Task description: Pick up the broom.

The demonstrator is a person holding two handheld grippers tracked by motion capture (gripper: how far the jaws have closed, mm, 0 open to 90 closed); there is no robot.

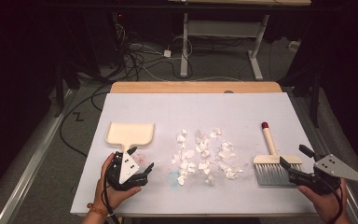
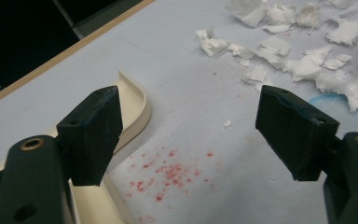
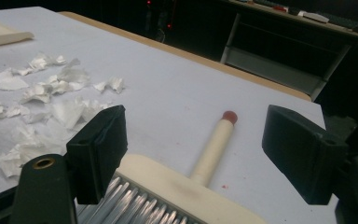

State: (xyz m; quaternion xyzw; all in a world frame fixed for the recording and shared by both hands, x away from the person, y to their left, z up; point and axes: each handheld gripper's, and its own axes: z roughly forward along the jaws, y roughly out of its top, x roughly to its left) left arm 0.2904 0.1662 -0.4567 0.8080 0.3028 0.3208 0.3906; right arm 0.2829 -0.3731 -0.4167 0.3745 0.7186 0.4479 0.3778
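A white-topped table (image 1: 242,112) with a wooden far edge (image 1: 196,87) occupies the centre. At 12 o'clock, a pale metal desk frame (image 1: 223,32) stands on grey carpet (image 1: 42,154). Loose cables (image 1: 140,56) trail across the floor toward 11 o'clock. A metal rail (image 1: 25,163) runs along 8 o'clock. The surrounding room is dark; light falls mainly on the tabletop.

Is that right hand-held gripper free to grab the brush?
Probably yes: the right hand-held gripper stands open just behind the brush, with nothing between them.
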